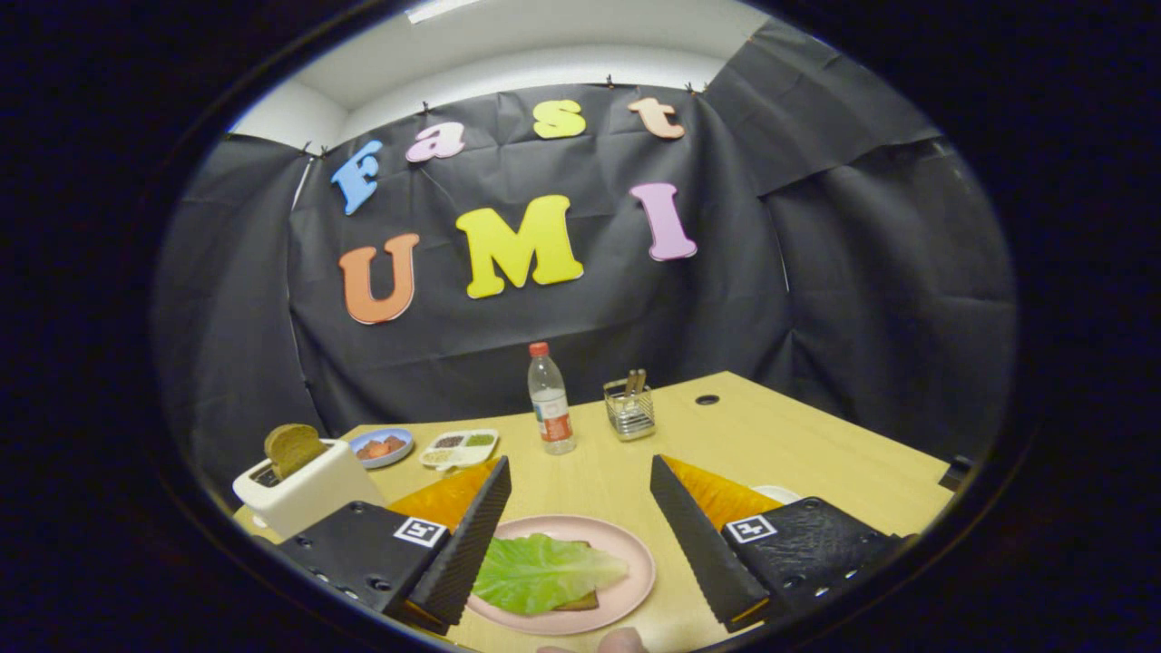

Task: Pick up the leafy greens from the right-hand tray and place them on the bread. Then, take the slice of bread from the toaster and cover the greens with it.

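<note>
Now fingers (pixel 580 517) wide apart, empty; greens (pixel 544 571) on bread on pink plate (pixel 635 553); toaster (pixel 308 490) holds slice (pixel 292 447).

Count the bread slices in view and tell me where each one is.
2. One bread slice stands in the toaster; another lies under the leafy greens on the pink plate, between the open gripper fingers. More may be hidden.

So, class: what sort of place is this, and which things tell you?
Probably a staged kitchen-style test booth: black cloth wall, a wooden table with toaster and plate. The open tongs hang over it.
</note>
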The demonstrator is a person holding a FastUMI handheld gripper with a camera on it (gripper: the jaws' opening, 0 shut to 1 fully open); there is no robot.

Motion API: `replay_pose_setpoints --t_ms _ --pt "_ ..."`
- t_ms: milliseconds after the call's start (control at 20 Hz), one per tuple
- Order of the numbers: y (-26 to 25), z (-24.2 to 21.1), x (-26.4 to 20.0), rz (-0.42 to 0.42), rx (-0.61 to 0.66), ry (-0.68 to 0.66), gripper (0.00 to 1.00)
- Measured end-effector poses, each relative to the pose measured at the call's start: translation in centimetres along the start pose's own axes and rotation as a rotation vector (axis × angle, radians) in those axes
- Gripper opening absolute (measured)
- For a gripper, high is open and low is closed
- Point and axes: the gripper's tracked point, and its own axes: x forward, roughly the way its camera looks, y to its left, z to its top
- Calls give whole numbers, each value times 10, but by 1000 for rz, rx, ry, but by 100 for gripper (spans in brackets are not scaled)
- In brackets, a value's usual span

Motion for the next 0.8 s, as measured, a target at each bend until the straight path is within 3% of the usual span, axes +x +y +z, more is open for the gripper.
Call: replay_pose_setpoints --t_ms 300,500,800 --pt "131 -2 -19 136 -29 -8 95" --pt "202 -13 -25 182 -45 -2 95" --pt "269 -48 -1 215 -131 77 95"
